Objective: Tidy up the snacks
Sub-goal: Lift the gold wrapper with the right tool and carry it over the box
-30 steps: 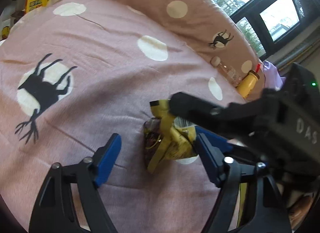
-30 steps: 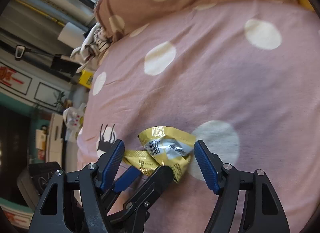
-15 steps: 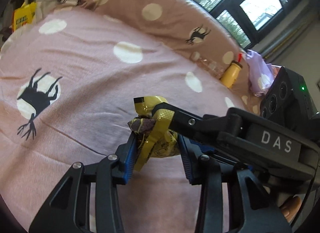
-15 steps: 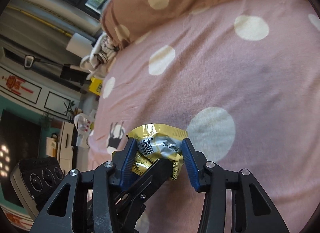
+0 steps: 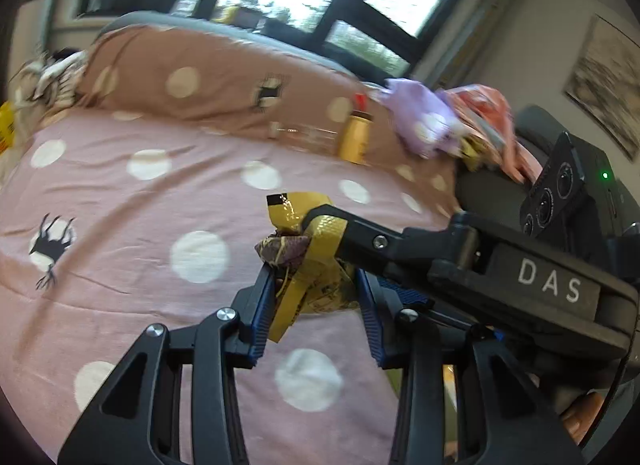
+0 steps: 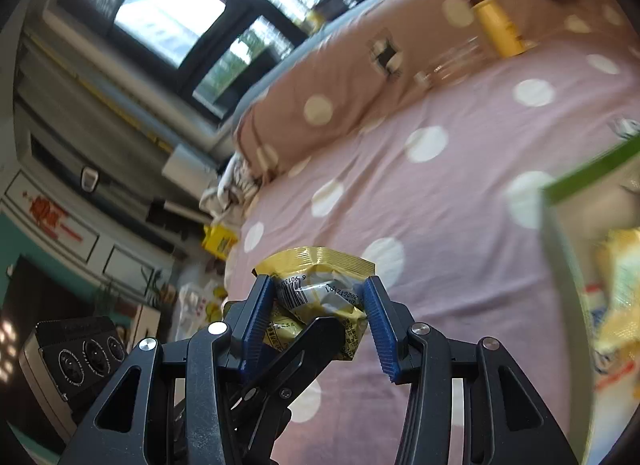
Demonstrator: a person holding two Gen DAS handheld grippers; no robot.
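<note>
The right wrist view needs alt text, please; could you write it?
Blue-padded right gripper clamps a crumpled yellow foil snack packet above a pink polka-dot bedsheet, the left gripper's black fingers also pinching it.

Black hand-held gripper point(image 5: 316, 297) frame, ribbed blue pads point(image 5: 264, 313), silver screws, white "DAS" lettering, green light

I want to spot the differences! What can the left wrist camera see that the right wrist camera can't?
Only the left wrist view shows the purple cloth pile, a framed picture on the wall and the black deer print.

Only the right wrist view shows a green-rimmed clear bin with snacks inside.

Both show the yellow snack packet, pinched by the left gripper and right gripper, the spotted pink bedspread and the yellow bottle.
</note>
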